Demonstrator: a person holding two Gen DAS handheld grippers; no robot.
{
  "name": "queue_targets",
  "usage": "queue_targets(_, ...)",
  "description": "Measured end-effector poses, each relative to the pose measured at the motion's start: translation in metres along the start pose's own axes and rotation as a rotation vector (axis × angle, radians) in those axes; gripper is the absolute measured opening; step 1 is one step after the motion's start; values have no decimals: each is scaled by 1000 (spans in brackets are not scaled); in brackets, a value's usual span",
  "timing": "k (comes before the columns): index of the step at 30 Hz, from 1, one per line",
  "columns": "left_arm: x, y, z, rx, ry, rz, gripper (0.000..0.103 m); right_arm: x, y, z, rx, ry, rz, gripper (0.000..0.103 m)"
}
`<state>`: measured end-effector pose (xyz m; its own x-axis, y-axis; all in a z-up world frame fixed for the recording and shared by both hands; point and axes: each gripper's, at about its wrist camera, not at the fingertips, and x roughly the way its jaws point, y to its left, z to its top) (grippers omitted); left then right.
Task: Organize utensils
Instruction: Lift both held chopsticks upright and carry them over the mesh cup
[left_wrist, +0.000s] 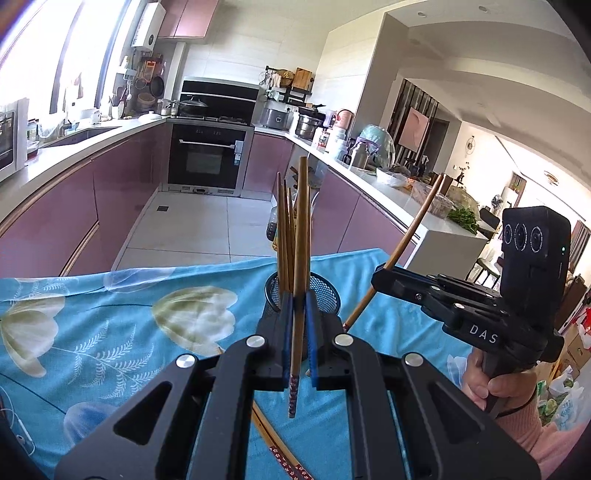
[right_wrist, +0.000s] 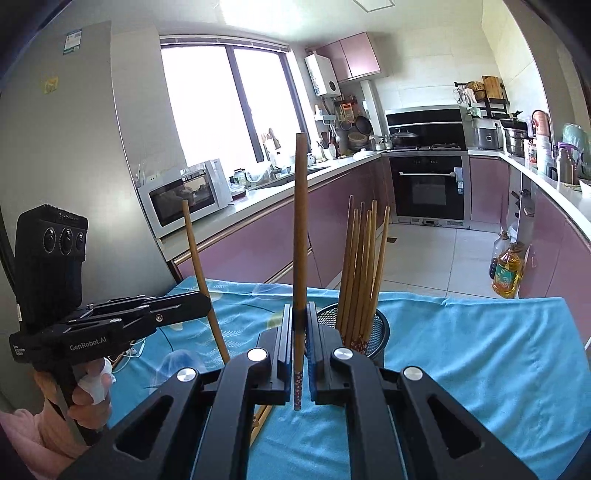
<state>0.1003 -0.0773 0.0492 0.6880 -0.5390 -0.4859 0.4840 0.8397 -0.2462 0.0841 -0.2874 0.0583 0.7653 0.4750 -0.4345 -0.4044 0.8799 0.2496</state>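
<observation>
Left wrist: chopstick (left_wrist: 298, 295) upright, clamped in left claw (left_wrist: 298, 317).

Both grippers are black, with silver round screws and blue-lined fingers (left_wrist: 311, 325); white lettering marks their sides. The person wears pink sleeves (left_wrist: 532, 428).

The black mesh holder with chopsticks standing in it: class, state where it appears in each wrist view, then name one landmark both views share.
Left wrist: mesh holder sits centre, just behind the left gripper.
Right wrist: holder is right of centre, beside the right gripper.
Shared landmark: built-in oven.
</observation>
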Motion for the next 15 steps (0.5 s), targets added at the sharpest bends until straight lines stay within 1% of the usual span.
queue_targets(5, 2, -1, 6, 2, -7, -4, 7, -3, -3, 7, -1, -14, -7, 6)
queue_targets(11, 2, 1, 18, -1, -34, -14, 7, -8, -6, 16, -7, -34, -12, 6)
queue_targets(15, 2, 1, 24, 4, -47, -7, 7, -9, -6, 22, -9, -45, -12, 6)
